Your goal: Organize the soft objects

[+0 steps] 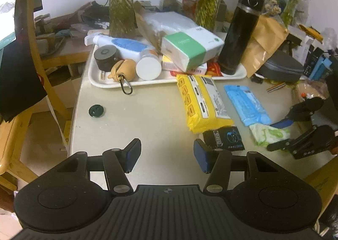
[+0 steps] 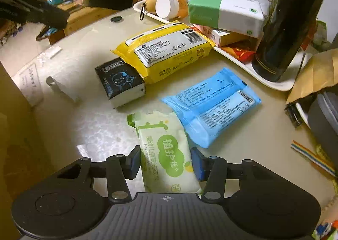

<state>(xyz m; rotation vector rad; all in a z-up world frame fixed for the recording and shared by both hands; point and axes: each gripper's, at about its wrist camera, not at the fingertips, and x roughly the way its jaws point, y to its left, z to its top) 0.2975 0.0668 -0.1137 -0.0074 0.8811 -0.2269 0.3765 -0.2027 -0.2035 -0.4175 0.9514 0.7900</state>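
Observation:
Four soft packs lie on the table: a yellow wipes pack [image 1: 201, 100] [image 2: 164, 50], a small black tissue pack [image 1: 225, 138] [image 2: 120, 80], a blue pack [image 1: 247, 105] [image 2: 213, 105] and a white-and-green pack [image 1: 269, 134] [image 2: 169, 155]. My right gripper [image 2: 166, 163] [image 1: 281, 134] is open, its pads either side of the white-and-green pack, close to its edges. My left gripper [image 1: 166, 155] is open and empty above bare table, just left of the black pack.
A white tray [image 1: 99, 79] at the back holds a green-and-white tissue pack [image 1: 190, 48], a black flask [image 1: 240, 33], bottles and jars. A small black cap [image 1: 96, 110] lies at the left. A brown paper bag [image 1: 264, 43], a grey case [image 1: 281, 69] and vases crowd the back right.

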